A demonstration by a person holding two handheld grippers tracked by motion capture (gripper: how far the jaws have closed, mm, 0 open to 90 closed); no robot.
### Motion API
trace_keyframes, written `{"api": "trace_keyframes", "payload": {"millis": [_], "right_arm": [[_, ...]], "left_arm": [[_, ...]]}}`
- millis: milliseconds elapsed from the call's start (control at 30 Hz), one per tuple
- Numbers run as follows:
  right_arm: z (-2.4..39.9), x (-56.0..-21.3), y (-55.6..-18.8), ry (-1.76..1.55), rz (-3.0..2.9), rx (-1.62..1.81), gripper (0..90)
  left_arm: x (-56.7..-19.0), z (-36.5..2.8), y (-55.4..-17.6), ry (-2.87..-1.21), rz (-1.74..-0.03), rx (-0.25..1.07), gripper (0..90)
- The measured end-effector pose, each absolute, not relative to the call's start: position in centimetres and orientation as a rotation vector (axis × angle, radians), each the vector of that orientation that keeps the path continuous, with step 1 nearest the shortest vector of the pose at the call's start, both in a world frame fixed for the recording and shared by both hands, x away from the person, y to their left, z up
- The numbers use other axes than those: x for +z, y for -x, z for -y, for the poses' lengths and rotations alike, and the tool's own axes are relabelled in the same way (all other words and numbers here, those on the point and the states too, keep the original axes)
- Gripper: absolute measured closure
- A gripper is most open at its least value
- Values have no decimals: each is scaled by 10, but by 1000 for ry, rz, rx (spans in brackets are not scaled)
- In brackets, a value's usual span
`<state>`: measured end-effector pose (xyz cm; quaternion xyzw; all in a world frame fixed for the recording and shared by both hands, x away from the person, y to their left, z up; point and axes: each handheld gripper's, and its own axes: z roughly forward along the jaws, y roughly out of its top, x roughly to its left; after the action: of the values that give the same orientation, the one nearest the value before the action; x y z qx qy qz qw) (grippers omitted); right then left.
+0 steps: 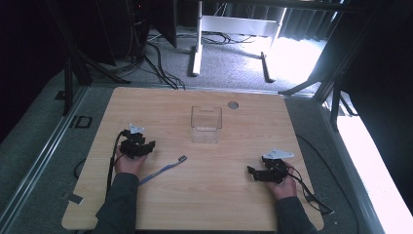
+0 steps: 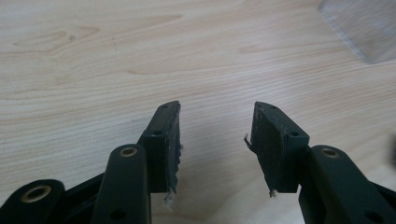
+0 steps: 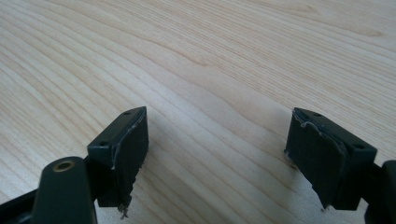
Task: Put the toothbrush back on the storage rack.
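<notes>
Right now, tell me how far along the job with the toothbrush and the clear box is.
Nothing looks done yet. The toothbrush lies flat on the table, beside the left gripper and apart from the clear box, which looks empty. Nothing is in hand: the left gripper's fingers and the right gripper both stand open over bare wood. Likely left: grasping the toothbrush and putting it in the box.

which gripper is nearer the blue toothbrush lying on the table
Left. The left gripper sits just beside the thin blue toothbrush, up and left of it; the right gripper is well off to its right.
</notes>
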<state>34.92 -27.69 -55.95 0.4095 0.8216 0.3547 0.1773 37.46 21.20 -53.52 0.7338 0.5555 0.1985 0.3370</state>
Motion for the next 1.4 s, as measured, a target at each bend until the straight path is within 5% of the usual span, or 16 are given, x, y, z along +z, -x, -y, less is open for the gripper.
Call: {"api": "trace_keyframes", "payload": {"millis": [1400], "right_arm": [[275, -560, -353, -1151, -2329, 1002, 197]], "left_arm": [[-496, -219, -323, -1975, -1243, 439, 503]]}}
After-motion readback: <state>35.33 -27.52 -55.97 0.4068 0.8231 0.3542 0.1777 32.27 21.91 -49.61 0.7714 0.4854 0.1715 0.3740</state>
